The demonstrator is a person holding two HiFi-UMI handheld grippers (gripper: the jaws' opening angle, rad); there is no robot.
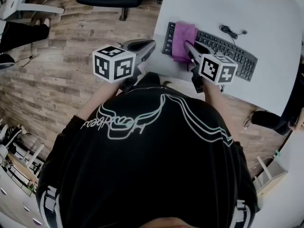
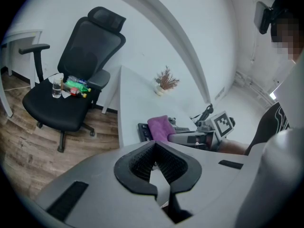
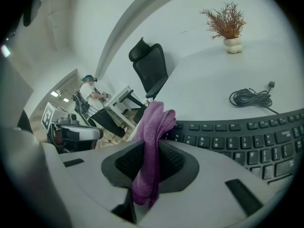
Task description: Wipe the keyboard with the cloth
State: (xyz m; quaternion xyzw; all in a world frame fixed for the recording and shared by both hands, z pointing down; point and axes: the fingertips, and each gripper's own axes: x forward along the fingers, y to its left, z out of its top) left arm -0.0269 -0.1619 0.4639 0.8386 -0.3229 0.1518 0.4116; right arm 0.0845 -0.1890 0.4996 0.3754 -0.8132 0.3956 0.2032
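So the cloth (image 3: 152, 141) is purple and pinched right in my right tongs (image 3: 149, 163). The jaws are clamped on a bunched fold of it, and the loose end pokes up past the tips. From the head view the rest of it drapes over the left end of the keyboard (image 1: 228, 53), which sits at an angle on the white counter (image 1: 266, 23) with that end close to the counter's edge.

My left tongs (image 2: 154, 167) are doing nothing. The jaws are pressed together with nothing between them, and they hang off to the side over the floor, well apart from the keyboard.

Things I'd worry about from here:

- Nothing pins the keyboard down. If I drag the cloth hard toward that near edge, I reckon the whole board slides or skews instead of getting wiped.
- The cloth is gathered into a thick wad, so only a narrow strip touches the keys. It's easy to think it's clean when half the rows got skipped.
- If the tongs dip too low, the hard tips hit the keys rather than the fabric. That could snag a keycap.
- The grip is on a fold, not a flat layer, so a catch on a key edge might tug it loose.
- The coiled cable (image 3: 249, 98) lies just behind the keyboard, and a long sweep could hook it
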